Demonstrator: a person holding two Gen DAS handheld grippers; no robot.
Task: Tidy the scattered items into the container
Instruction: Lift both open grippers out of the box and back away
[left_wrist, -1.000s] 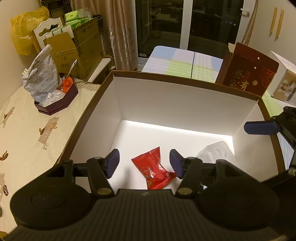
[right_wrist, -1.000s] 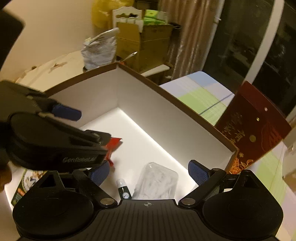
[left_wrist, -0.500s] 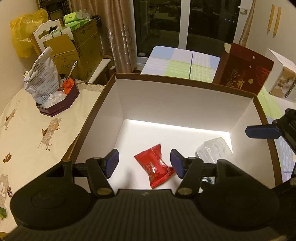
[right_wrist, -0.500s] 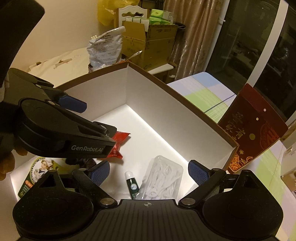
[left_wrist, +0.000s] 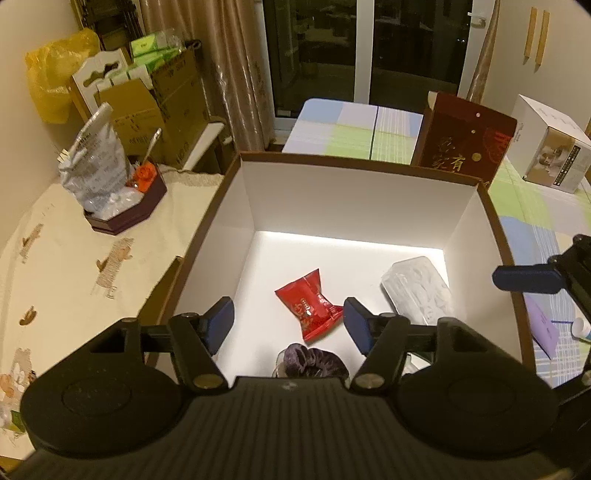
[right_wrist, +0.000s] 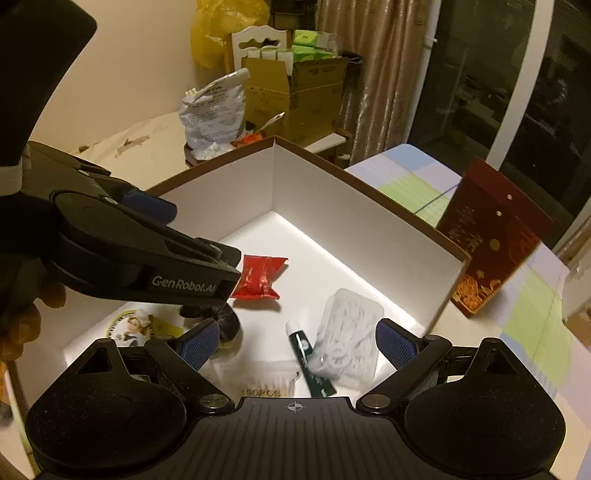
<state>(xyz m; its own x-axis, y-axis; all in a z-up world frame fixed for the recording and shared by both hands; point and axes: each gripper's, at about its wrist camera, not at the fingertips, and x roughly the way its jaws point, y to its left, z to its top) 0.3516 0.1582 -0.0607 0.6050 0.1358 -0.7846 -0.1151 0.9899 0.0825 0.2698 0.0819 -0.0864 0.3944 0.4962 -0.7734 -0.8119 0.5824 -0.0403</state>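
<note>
A: Where are the items found, taking the box (left_wrist: 354, 192) as reference?

B: On its white floor a red packet (left_wrist: 309, 303) is seen near the middle, a clear case (left_wrist: 417, 290) toward the right wall, and a purple scrunchie (left_wrist: 312, 363) at the near edge. From the right wrist view a green tube (right_wrist: 308, 360) is noted just beside the case, with a swab pack (right_wrist: 264, 380) at the near edge.

A: And the fingers?

B: The left gripper (left_wrist: 288, 325) is held above the box, fingers spread, nothing between them. The right gripper (right_wrist: 291, 343) is likewise held over the box, fingers spread wide and empty.

A: Outside the box?

B: A dark red bag (left_wrist: 463, 142) is observed upright behind its far right corner.
</note>
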